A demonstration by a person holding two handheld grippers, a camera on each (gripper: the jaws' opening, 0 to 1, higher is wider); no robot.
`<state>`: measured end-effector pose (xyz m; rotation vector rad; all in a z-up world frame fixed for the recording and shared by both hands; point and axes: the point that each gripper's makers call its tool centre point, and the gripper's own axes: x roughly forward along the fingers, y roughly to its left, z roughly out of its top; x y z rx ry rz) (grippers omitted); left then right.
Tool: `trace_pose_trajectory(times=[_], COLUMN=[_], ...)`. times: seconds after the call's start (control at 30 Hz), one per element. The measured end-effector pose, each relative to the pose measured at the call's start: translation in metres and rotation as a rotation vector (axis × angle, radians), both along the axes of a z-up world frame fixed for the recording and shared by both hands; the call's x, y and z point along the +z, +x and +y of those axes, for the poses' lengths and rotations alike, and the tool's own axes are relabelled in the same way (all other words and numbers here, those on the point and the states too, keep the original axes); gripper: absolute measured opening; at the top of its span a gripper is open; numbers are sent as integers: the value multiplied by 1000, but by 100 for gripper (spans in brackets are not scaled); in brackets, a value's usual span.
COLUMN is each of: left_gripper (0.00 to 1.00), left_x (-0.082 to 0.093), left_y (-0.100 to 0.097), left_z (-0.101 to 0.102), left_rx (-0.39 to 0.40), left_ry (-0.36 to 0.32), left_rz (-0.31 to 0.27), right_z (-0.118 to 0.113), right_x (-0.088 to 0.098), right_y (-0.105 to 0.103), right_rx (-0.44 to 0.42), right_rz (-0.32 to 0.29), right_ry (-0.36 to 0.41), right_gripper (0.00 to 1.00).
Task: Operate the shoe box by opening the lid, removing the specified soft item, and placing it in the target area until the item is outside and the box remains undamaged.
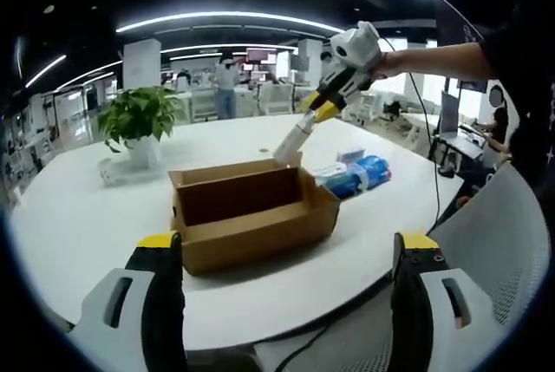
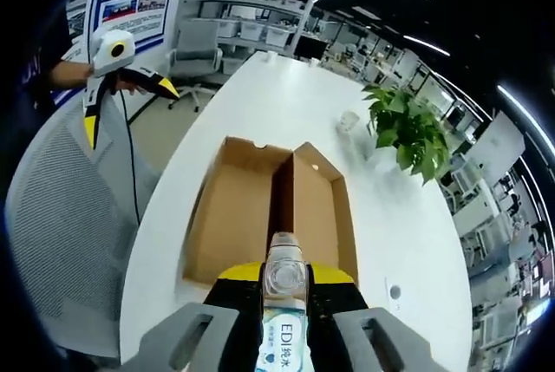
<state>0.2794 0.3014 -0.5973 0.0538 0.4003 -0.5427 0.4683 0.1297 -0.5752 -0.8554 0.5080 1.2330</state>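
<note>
- We see a large round white table (image 1: pixel 78 225) with a smooth matte top, carrying everything else.
- At the centre of the left gripper view sits the open brown corrugated cardboard shoe box (image 1: pixel 251 212), rectangular, its lid (image 2: pixel 232 216) folded flat beside it in the right gripper view.
- A leafy green plant in a white pot (image 1: pixel 137 125) stands at ten o'clock from the box.
- Blue and white soft packets (image 1: pixel 355 172) lie on the table at two o'clock, just beside the box.
- The right gripper (image 1: pixel 305 125), yellow-tipped, is clenched on a clear plastic bottle with a white label (image 2: pixel 283 303), held above the box's far edge.
- The left gripper (image 1: pixel 286 255) hangs released, jaws wide apart, near the box's front wall.
- A grey mesh chair (image 2: pixel 61 216) stands at the table's edge.
</note>
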Motion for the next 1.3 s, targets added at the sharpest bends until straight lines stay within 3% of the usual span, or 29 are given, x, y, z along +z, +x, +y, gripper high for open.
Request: trace_pose_trajectory(times=[1.3], left_gripper=[99], left_x=[2], left_y=[-1], left_z=[2], left_rx=[15], left_ry=[4], left_rz=[-10], right_z=[-75], right_x=[3], right_y=[34], right_rx=[-59], right_rz=[-42], right_ry=[-131], right_gripper=[13])
